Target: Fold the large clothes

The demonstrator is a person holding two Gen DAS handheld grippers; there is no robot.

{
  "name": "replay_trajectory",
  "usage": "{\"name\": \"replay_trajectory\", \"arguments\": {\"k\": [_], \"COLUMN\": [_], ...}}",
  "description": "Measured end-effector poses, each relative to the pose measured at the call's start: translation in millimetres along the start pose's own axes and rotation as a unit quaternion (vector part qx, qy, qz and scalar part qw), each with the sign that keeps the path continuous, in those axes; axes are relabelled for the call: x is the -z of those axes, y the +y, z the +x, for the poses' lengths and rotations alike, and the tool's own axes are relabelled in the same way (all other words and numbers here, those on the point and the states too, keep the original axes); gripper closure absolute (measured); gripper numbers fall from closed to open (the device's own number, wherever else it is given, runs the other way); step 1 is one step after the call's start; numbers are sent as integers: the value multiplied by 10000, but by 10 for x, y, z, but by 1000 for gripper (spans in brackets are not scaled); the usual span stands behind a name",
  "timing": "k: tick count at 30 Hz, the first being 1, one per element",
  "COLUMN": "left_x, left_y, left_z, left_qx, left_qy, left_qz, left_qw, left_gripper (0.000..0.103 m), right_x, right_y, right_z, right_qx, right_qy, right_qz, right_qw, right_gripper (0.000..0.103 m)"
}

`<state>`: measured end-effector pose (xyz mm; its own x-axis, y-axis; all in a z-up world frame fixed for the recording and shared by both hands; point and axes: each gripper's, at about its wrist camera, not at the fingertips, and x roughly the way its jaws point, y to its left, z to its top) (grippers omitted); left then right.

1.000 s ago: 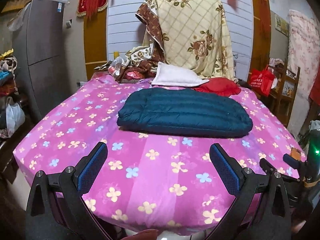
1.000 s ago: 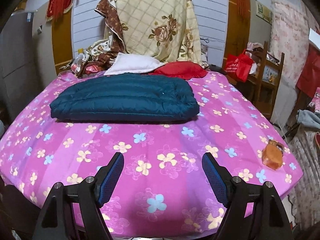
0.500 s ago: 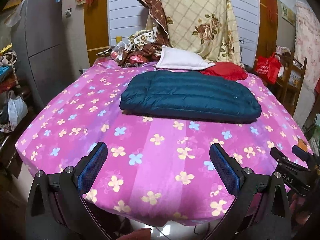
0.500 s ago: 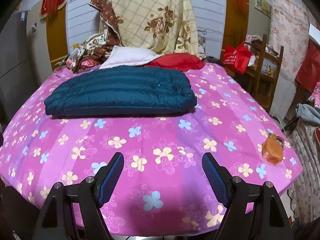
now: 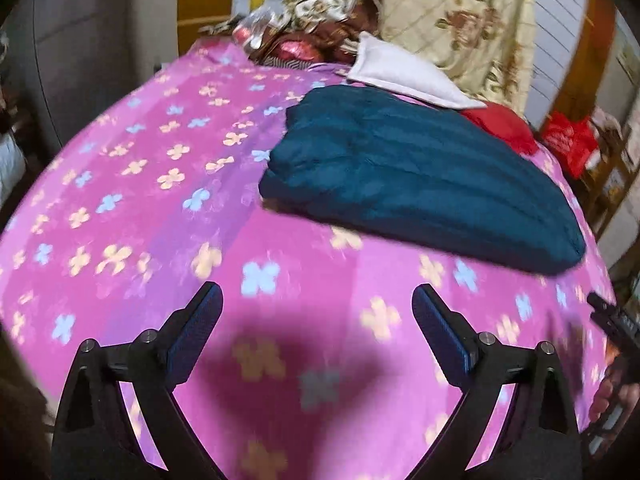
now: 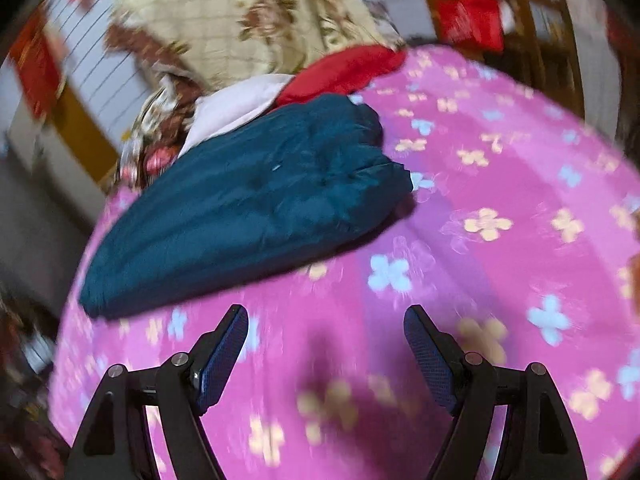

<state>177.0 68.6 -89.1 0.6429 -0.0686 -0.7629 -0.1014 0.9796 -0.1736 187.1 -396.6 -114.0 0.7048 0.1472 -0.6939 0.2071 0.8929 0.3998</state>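
1. Bed [image 5: 132, 184] w/ pink flowered sheet carries everything; no containers w/ visible contents, red bag [image 5: 570, 142] beyond the far corner too blurred to tell.
2. Teal puffer jacket [image 5: 416, 172] lies mid-bed, already in a thick bundle.
3. Left gripper [image 5: 317, 330] & right gripper [image 6: 326, 346]: fingers apart, empty, above the near sheet.
4. Judgement: grab opposite jacket edges, lift together, avoid pinching the sheet.

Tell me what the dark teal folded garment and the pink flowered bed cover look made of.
Dark teal folded garment: puffy quilted, probably down-filled synthetic shell; stitched ridges, slight sheen. Pink flowered bed cover: thin woven printed fabric, matte, likely cotton or polyester.
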Motion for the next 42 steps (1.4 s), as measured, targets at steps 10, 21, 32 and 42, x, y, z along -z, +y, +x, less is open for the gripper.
{"name": "replay_trajectory", "arguments": {"k": [10, 21, 32, 42], "left_x": [-841, -850, -702, -362], "left_y": [319, 90, 63, -186], "left_z": [887, 1225, 444, -76], "left_qx": [71, -504, -293, -318], "left_qy": [214, 298, -129, -552], "left_qz": [-723, -21, 31, 241], "left_qw": [9971, 9983, 9995, 9977], "left_gripper": [7, 8, 8, 8], "right_x": [-684, -849, -520, -897], "right_y": [-368, -451, -293, -326], "right_z": [745, 842, 275, 606], "right_qx": [-210, -63, 201, -89], "right_qy": [398, 482, 41, 277], "right_qz": [1037, 1011, 169, 599], "right_qw": [9936, 9937, 9996, 9978], "right_gripper": [78, 79, 81, 75]}}
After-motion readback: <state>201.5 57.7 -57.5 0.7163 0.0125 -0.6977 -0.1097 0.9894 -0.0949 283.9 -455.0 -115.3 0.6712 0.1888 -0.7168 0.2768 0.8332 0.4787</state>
